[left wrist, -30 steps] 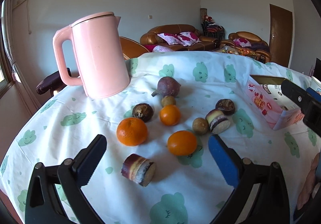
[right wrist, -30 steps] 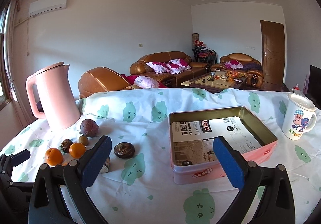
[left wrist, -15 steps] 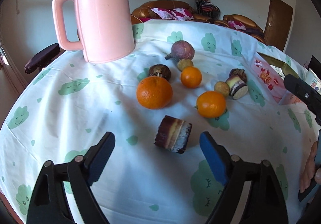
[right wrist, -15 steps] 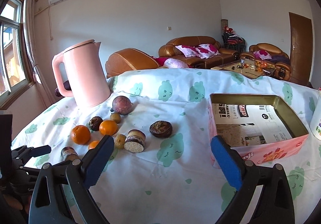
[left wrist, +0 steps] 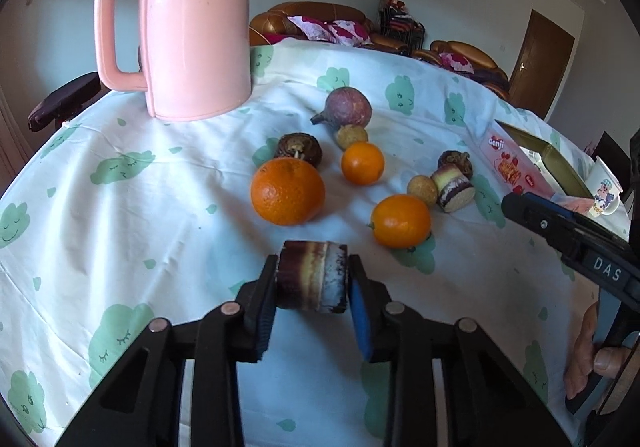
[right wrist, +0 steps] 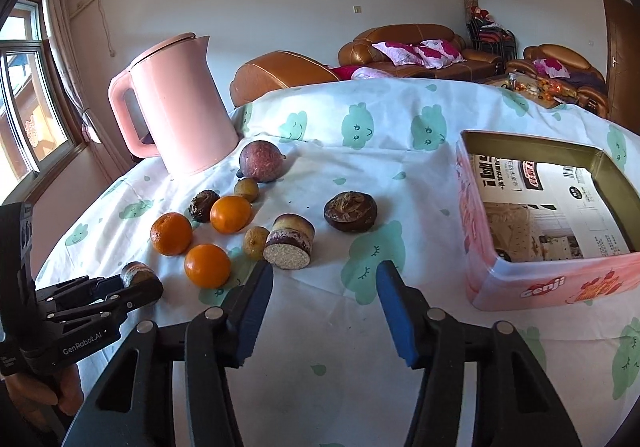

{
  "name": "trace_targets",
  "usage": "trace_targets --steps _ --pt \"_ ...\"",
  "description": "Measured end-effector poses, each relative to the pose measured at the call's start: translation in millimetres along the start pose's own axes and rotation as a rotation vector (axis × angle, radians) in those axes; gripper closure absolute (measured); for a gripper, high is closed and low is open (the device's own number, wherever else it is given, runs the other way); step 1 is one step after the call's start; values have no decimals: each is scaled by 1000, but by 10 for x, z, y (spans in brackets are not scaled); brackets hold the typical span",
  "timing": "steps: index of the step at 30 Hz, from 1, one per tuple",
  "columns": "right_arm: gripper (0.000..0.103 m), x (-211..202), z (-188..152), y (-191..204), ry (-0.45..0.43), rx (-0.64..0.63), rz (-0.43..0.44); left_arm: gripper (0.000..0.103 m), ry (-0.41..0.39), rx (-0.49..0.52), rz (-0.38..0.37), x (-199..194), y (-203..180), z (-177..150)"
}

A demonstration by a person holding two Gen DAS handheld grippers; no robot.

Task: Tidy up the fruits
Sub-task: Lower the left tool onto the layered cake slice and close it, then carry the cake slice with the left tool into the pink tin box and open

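My left gripper (left wrist: 312,279) is shut on a short sugarcane piece (left wrist: 312,275) at the near edge of the fruit cluster; it also shows in the right wrist view (right wrist: 136,273). Beyond lie a large orange (left wrist: 287,191), two smaller oranges (left wrist: 362,163) (left wrist: 401,221), a second sugarcane piece (right wrist: 289,241), a purple passion fruit (left wrist: 346,107), dark wrinkled fruits (right wrist: 350,211) and small brown round fruits (left wrist: 422,189). My right gripper (right wrist: 324,275) is open and empty, just in front of the second sugarcane piece. The open pink tin box (right wrist: 540,287) stands at the right.
A tall pink kettle (left wrist: 192,27) stands behind the fruit on the cloud-print tablecloth (left wrist: 120,175). A white cartoon mug (left wrist: 604,193) sits beyond the tin. Sofas and a wooden door lie past the table's far edge.
My left gripper moved forward and closed on the near sugarcane piece. My right gripper swung left and down toward the fruit cluster and narrowed its opening.
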State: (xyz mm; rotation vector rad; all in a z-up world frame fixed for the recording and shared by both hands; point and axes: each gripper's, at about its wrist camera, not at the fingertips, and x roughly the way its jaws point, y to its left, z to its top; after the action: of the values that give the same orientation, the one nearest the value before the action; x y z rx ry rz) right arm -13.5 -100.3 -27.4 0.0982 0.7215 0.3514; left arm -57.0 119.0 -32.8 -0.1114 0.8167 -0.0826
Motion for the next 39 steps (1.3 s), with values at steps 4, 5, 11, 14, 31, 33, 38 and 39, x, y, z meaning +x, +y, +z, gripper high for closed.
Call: trace_targets --steps 4,5,11,14,31,33,38,39 --pt "47 194 101 176 46 -56 -5 69 -33 5 15 -91 -16 42" --pt "47 256 129 235 56 -75 -26 69 -40 10 28 -104 -23 60" --pt "55 653 192 314 169 -59 -71 69 -58 39 129 -86 -60 144" --pt "58 688 204 330 173 -70 -53 69 -61 42 164 -50 -90 157" --pt "67 -349 442 -148 -170 -98 -199 69 -180 142 83 -55 -1087 589" --pt "67 -461 459 -343 -201 -97 -274 69 -189 164 51 -1 -1313 643" --pt "67 -592 471 -892 -210 -46 -404 69 -198 209 -32 210 -1859 783" --pt "67 -592 472 -991 -204 -34 -420 69 -196 214 -39 264 -1947 808"
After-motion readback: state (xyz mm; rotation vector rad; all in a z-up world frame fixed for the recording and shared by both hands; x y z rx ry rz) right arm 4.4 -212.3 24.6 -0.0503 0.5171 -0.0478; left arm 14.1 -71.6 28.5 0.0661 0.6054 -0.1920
